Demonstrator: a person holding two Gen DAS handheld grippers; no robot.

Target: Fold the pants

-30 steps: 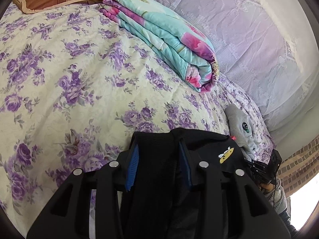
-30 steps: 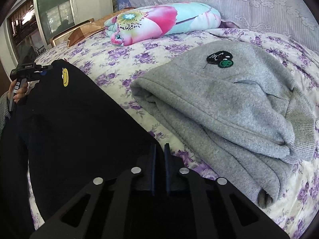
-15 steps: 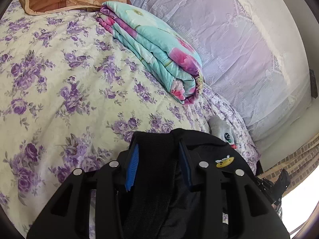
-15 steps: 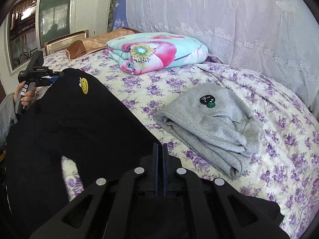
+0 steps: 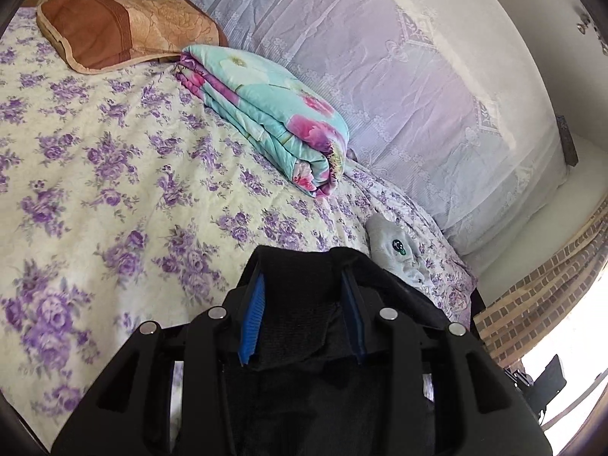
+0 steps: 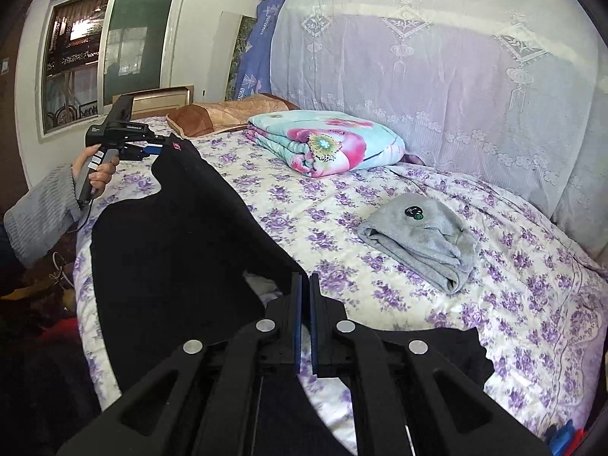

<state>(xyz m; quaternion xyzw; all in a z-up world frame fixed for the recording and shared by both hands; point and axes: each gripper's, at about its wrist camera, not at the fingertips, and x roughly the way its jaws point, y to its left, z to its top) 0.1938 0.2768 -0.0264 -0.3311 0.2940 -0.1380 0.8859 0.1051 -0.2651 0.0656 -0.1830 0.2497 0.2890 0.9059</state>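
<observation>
Between both tongs, black pants (image 6: 171, 235) stretched, left tongs (image 5: 304, 296) and right tongs (image 6: 304, 292) each clamping fabric

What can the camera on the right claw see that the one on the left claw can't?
Only the right view shows the window, the person's left hand holding the left claw, and the black pants stretched between the claws. Only the left view shows thick black fabric bunched between its own blue pads. Both show the flowered bedsheet, folded teal quilt, brown pillow and gray garment.
</observation>
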